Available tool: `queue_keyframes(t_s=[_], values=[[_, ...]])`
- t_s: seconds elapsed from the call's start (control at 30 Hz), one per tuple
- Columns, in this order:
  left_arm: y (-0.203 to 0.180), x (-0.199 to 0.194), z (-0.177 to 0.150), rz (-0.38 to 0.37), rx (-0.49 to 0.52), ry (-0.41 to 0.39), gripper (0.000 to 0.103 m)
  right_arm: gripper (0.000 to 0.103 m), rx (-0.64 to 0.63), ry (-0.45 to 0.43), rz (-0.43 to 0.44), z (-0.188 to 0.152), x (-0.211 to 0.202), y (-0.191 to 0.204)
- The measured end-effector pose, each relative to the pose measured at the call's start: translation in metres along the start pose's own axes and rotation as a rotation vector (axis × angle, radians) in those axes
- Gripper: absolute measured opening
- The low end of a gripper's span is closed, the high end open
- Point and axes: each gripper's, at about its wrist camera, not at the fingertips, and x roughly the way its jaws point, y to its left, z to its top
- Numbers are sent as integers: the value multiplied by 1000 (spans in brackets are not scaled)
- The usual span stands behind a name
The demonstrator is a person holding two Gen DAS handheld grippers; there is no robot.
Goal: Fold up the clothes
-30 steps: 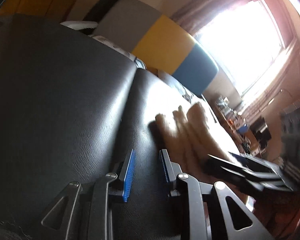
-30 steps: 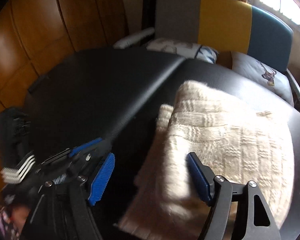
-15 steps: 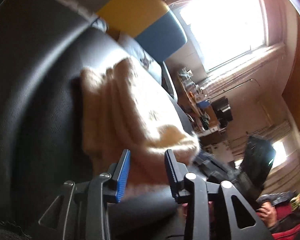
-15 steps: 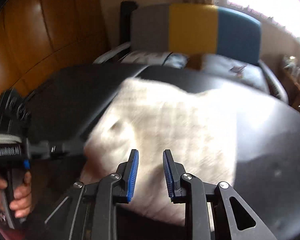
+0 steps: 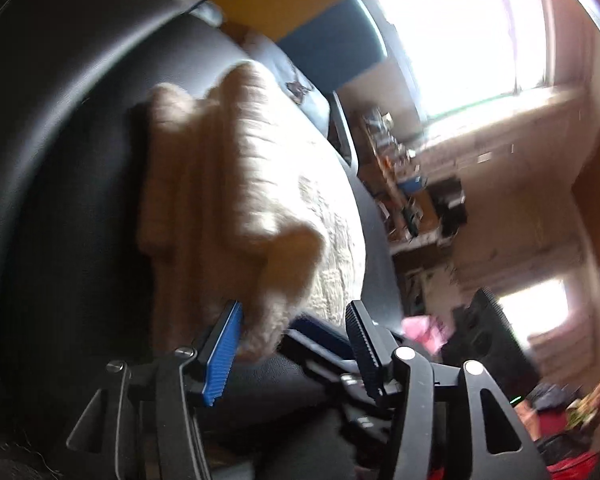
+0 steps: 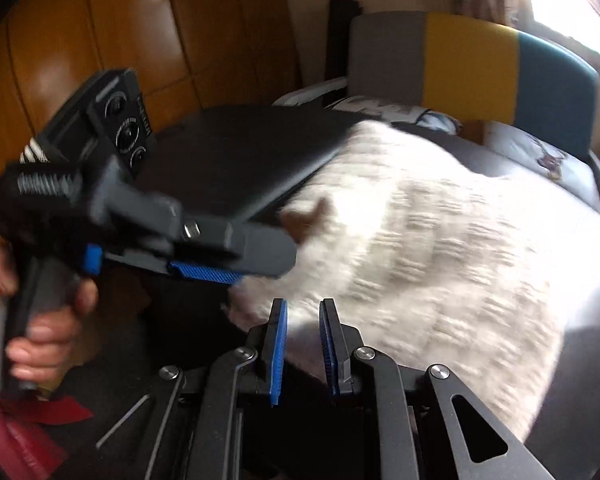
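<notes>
- Left gripper (image 5: 294, 344) in the left wrist view has its two fingers spread wide apart, and a soft corner of the cream sweater (image 5: 236, 184) pokes in between them, close to the blue pad (image 5: 222, 354) on the left finger.
- It is hard to tell if that pad touches the wool, because the picture is blurry.
- The sweater lies in a folded heap on the black cushion (image 5: 60, 160), and its near corner bunches up.
- Behind the sweater stands a chair back (image 5: 300, 12) with yellow and blue parts.
- A bright window (image 5: 460, 36) shines on the right, with a messy shelf (image 5: 404, 184) under it.
- Something pink (image 5: 422, 330) sits low, past the right finger.

- Right gripper (image 6: 303, 344) in the right wrist view has its fingers close together with a thin gap, and the near edge of the sweater (image 6: 440, 264) sits right at the tips.
- I cannot tell if the fingers pinch the wool or only sit in front of it.
- The sweater looks white here and covers the right half of the black cushion (image 6: 240, 152).
- The left gripper (image 6: 236, 256) comes in from the left, with its tips at the left edge of the sweater.
- A hand (image 6: 40, 332) holds its handle low on the left.
- Brown wood panels (image 6: 140, 32) stand behind, and the chair back (image 6: 472, 56) shows gray, yellow and blue.
</notes>
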Motion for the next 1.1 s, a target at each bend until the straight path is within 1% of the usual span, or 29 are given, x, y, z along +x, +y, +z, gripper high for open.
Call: queue_keyframes(t_s=[0.07, 0.13, 0.17, 0.23, 0.27, 0.3, 0.33, 0.4, 0.5, 0.53, 0.6, 0.67, 0.73, 0.77, 0.83, 0.87, 0.9, 0.93, 0.97, 1.03, 1.07, 1.1], values=[[-11, 7, 1, 93, 53, -6, 53, 19, 21, -31, -55, -5, -16, -10], [-15, 17, 4, 186, 70, 10, 53, 19, 40, -58, -115, -10, -31, -20], [-16, 20, 6, 198, 63, 19, 52, 19, 42, -57, -158, -13, -35, -25], [-10, 24, 10, 175, 14, 12, 32, 19, 56, -44, -209, -18, -37, -35], [-8, 26, 12, 152, -2, 6, 6, 19, 73, -43, -208, -19, -36, -40], [-6, 27, 14, 126, -14, 1, 6, 19, 92, -40, -206, -20, -36, -44], [-12, 21, 17, 98, 6, -23, 6, 19, 114, -33, -201, -21, -35, -49], [-30, 3, 21, 40, 73, -86, 5, 19, 145, -30, -210, -20, -37, -57], [-56, -23, 28, -48, 174, -180, 5, 19, 142, -69, -192, -1, -33, -64], [-58, -28, 30, -48, 183, -185, 5, 19, 134, -74, -186, 1, -36, -65], [-53, -29, 31, -19, 171, -172, 5, 19, 117, -51, -181, 3, -36, -61], [-41, -24, 22, 37, 164, -163, 5, 19, 114, 7, -198, 4, -25, -62], [-13, -19, 9, 106, 107, -154, 5, 17, 133, 68, -201, 1, -7, -67], [1, -18, 6, 128, 68, -154, 5, 15, 144, 79, -198, -1, -3, -69], [40, -11, -6, 171, -5, -143, 5, 15, 155, 81, -191, -2, -1, -71], [56, -8, -11, 162, -36, -142, 6, 15, 160, 78, -175, 2, -1, -72], [68, -7, -15, 120, -62, -169, 7, 15, 165, 74, -159, 6, -2, -73], [74, -6, -16, 96, -77, -190, 7, 15, 168, 62, -143, 10, -4, -73], [75, -5, -15, 92, -80, -198, 7, 15, 167, 26, -124, 16, -10, -73], [69, -3, -13, 106, -51, -198, 7, 15, 163, -39, -95, 28, -22, -71], [65, -2, -12, 114, -34, -197, 7, 15, 152, -52, -108, 32, -23, -68], [65, -3, -12, 105, -38, -200, 7, 15, 141, -64, -122, 37, -25, -66]])
